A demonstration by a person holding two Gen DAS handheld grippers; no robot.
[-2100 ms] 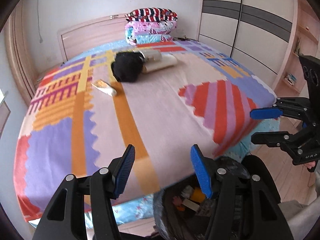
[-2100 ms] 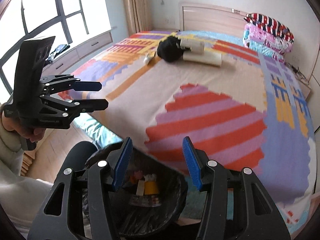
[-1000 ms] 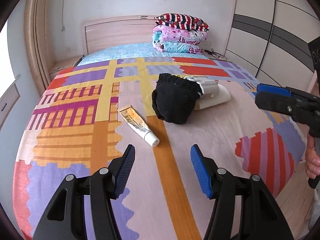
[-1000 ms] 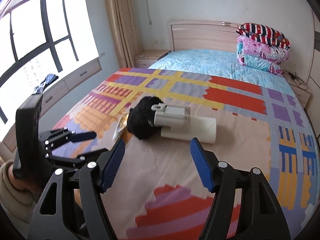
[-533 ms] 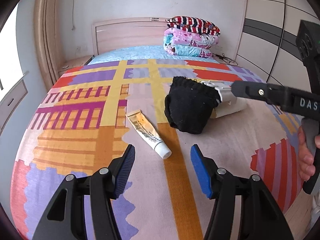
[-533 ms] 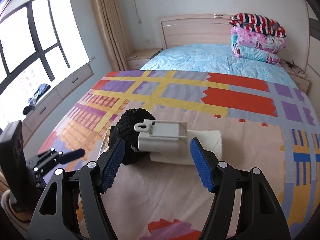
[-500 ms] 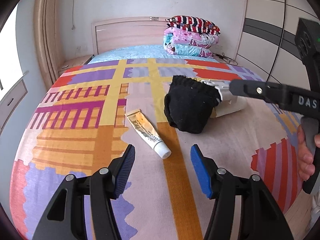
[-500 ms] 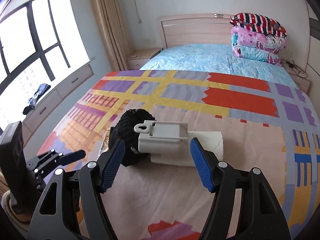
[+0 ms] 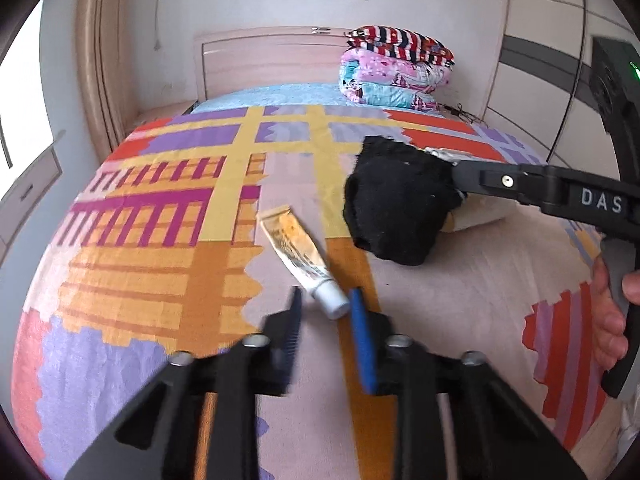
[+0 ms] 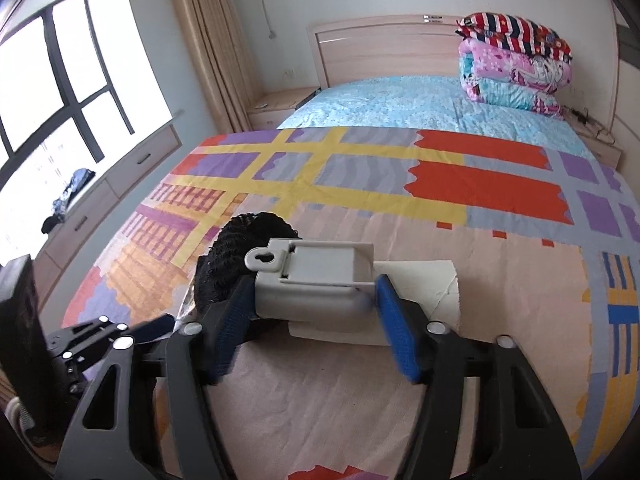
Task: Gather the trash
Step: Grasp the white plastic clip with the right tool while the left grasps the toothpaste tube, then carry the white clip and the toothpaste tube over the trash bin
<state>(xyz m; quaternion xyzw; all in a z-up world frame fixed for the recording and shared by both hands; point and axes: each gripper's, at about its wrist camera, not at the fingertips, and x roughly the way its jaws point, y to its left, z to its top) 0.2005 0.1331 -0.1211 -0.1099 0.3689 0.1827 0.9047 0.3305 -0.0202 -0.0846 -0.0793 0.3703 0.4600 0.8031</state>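
Pinching the tube point(image 9: 298, 250) at its white cap end with the left claw point(image 9: 326, 300), pads drawn nearly together. Lying flat on the bed point(image 9: 120, 280) otherwise, crimped end toward the headboard, just beside the black sock point(image 9: 400, 208).

Closing the right claw point(image 10: 313, 286) around the grey box point(image 10: 316, 280), one pad at each short end. Cannot tell yet whether pressing firmly. Resting partly on the sock and partly on the paper roll point(image 10: 420, 292) behind.

Risks, as a judgement:
- Could squirt the round cap out from between the pads on lifting, given so short a hold at the very tip. Could also let the long flat body droop and swing.
- Could tip the box off its soft, uneven perch while closing, with one pad landing first and pushing it sideways.
- Could snag the sock or drag the roll along with the box, since touching both.
- Could knock the two claws together, working so near each other over the same small heap.

Against half a second earlier: had the left claw spread wide with the tube lying ahead of it and untouched, now narrowed onto the cap. Had the right pads standing clear of the box on both sides, now drawn in to its ends. Shows tube, sock, box and roll in the same places on the bed.
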